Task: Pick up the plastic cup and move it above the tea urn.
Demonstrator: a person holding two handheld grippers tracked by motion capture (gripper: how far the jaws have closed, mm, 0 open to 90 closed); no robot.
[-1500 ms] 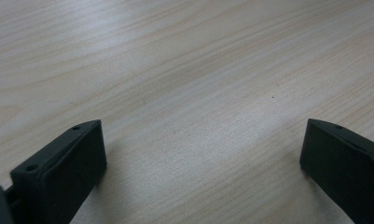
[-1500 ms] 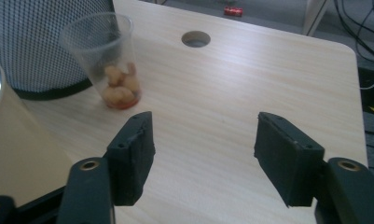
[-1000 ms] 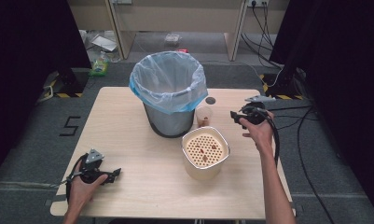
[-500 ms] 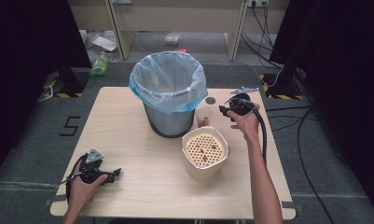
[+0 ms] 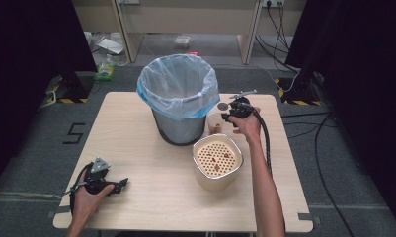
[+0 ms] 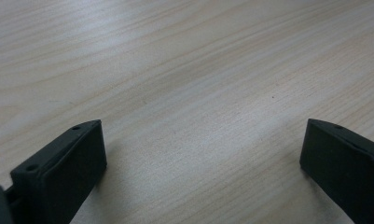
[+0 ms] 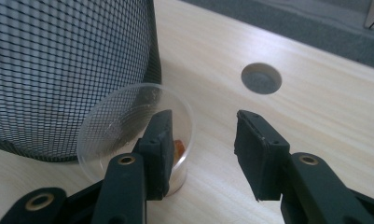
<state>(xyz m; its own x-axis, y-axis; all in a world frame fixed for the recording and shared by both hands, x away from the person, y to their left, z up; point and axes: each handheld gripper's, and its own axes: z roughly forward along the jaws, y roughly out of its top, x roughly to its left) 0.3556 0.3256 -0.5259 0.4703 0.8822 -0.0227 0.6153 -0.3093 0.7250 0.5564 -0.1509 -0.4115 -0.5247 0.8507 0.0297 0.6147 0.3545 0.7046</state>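
Moving left from the table's right edge, the right gripper (image 5: 228, 114) now reaches the clear plastic cup (image 7: 135, 135) beside the wire bin (image 5: 178, 98) at frame centre, its jaws closing but not gripping, one inside the rim. At lower left, the left gripper (image 6: 201, 154) rests spread wide on bare table (image 5: 136, 148).

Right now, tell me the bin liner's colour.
Pale blue, see-through bin liner; clearest in the high view.

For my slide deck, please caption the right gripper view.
Right gripper, jaws closing, straddles the wall of a clear plastic cup beside the mesh bin.
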